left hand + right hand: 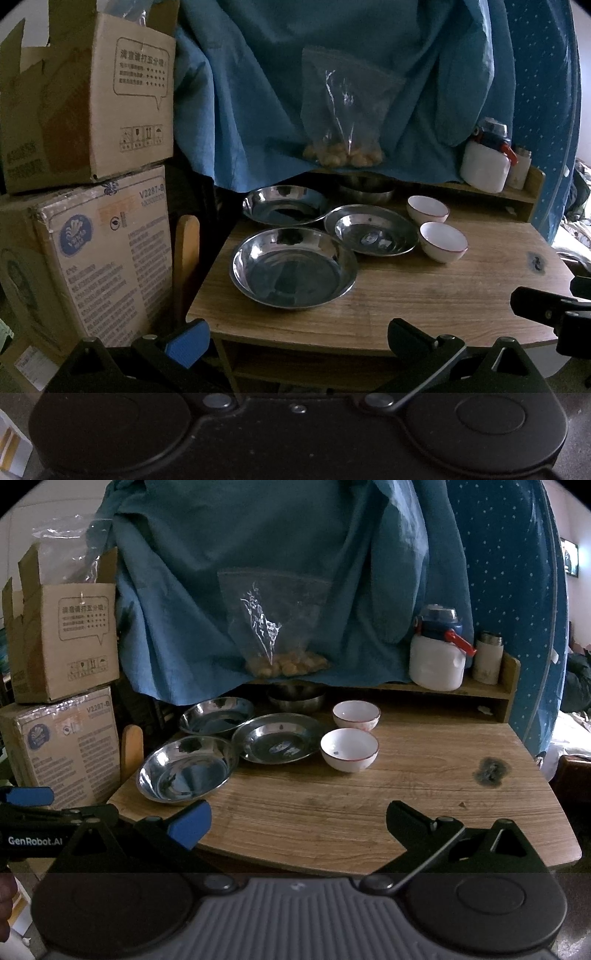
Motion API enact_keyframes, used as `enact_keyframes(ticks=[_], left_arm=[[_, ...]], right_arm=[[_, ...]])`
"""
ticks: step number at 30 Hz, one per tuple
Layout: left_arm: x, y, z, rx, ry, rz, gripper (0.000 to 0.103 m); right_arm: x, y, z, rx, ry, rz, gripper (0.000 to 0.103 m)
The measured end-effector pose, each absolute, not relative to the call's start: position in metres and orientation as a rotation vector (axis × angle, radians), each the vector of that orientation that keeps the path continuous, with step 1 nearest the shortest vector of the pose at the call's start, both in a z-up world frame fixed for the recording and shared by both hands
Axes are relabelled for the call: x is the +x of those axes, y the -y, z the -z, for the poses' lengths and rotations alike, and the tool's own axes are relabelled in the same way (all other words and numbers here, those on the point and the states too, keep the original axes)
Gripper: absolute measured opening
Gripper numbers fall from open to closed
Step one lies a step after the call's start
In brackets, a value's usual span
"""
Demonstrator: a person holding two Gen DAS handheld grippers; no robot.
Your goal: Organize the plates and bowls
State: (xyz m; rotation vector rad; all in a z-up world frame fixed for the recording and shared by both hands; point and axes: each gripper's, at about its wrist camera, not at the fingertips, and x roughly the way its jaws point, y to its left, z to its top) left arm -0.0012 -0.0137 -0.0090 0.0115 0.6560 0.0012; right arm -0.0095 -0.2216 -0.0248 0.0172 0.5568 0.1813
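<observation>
At the far left, off the counter's (pixel 332 812) edge, we see stacked cardboard boxes (pixel 85 177) that take no part in the job; we judge they only limit how far left anything can be pushed. Next comes the near steel plate (pixel 293 267), lying flat toward the counter's left front corner, with the far steel plate (pixel 284 205) behind it and the middle steel plate (pixel 371 229) to its right, its rim touching or slightly overlapping its neighbours. A darker steel bowl (pixel 295 698) sits tucked under the wooden shelf (pixel 443 688), partly hidden by the blue cloth (pixel 258 572). Right of the plates stand two white bowls, the rear white bowl (pixel 355 714) and the front white bowl (pixel 349 748), upright and just apart. We take it that everything is spread in a single layer so that like can be nested with like; nothing appears stacked yet. Our left gripper (pixel 297 338) hangs at the counter's front edge with its fingers spread wide and empty; the near steel plate lies ahead of the gap, clear of both fingers. Our right gripper (pixel 297 821) is likewise wide open and holding nothing above the bare front of the counter; the front white bowl sits ahead, slightly right of centre, while the plates lie ahead to the left.
</observation>
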Motion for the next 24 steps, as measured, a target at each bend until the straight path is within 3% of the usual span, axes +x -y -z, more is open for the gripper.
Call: enact_keyframes(ticks=[24], left_arm=[[0.071,0.032,0.031,-0.026,-0.824,-0.044,0.102]], right_arm=[[0.064,0.234,0.042,0.011,-0.615,-0.287,0.103]])
